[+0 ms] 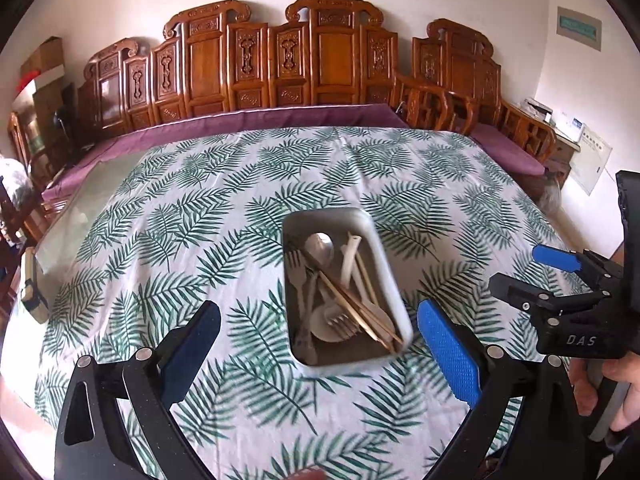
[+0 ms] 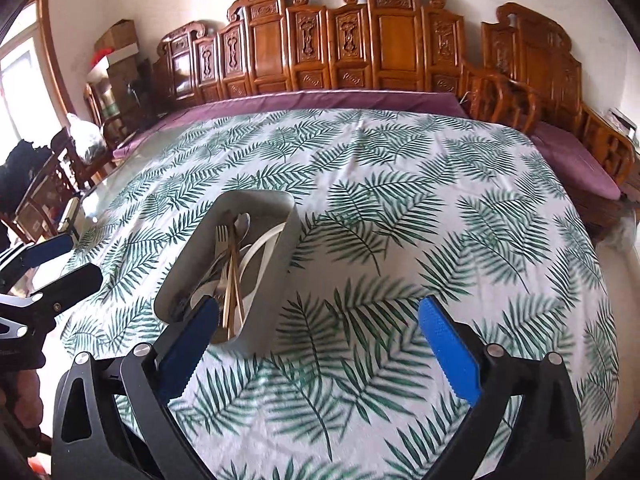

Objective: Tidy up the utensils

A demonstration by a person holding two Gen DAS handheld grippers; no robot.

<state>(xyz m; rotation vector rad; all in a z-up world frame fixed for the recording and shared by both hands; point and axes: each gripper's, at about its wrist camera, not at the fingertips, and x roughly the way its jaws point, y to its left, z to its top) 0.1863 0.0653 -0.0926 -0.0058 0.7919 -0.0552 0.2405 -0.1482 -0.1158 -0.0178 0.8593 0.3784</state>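
Observation:
A grey rectangular tray [image 1: 382,256] stands on the leaf-print tablecloth and holds a metal spoon [image 1: 320,245], forks [image 1: 298,276], wooden chopsticks [image 1: 356,306] and white plastic utensils [image 1: 348,260]. My left gripper [image 1: 320,344] is open and empty, held above the tray's near end. My right gripper [image 2: 320,340] is open and empty, just right of the tray [image 2: 280,264]; its left finger overlaps the tray's near corner. The right gripper also shows at the right of the left wrist view [image 1: 532,276], and the left gripper at the left of the right wrist view [image 2: 64,264].
The tablecloth [image 1: 200,208] covers a glass-topped table [image 1: 80,200]. A carved wooden bench with purple cushions [image 1: 280,120] runs behind the table. A small object [image 1: 30,284] lies at the table's left edge. Boxes [image 2: 116,52] stand in the far left corner.

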